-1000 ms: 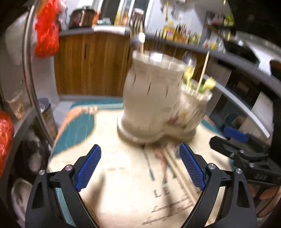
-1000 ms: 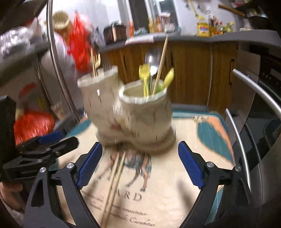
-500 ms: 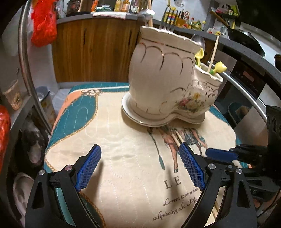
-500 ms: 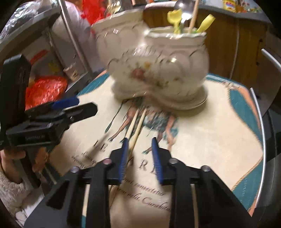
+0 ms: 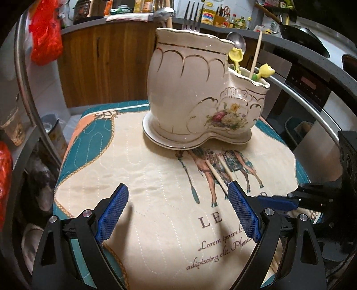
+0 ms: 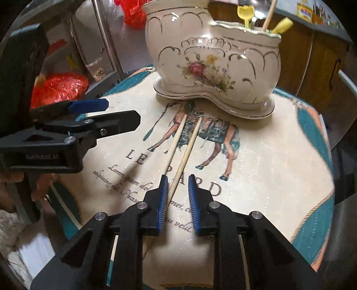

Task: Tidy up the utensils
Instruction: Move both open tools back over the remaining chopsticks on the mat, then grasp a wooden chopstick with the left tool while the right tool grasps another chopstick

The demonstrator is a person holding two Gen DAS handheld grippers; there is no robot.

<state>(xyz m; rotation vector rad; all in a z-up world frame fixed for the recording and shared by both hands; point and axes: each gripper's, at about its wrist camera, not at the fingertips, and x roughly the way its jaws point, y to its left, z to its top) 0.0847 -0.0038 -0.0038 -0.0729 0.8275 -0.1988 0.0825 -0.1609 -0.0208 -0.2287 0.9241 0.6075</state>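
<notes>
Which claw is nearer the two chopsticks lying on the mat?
Right. The right claw straddles one chopstick, jaws narrowed around it, though contact isn't clear. The left claw hangs open beside them, over bare mat.

Right tongs [image 6: 177, 191], closing, straddle one chopstick [image 6: 186, 154] without pinching.

Near ends of the two chopsticks [image 6: 178, 156] hidden beneath the right gripper [image 6: 177, 200], fork [image 5: 191, 16] handles sunk inside the ceramic holder [image 5: 200, 89], countertop bottles too small to identify.
</notes>
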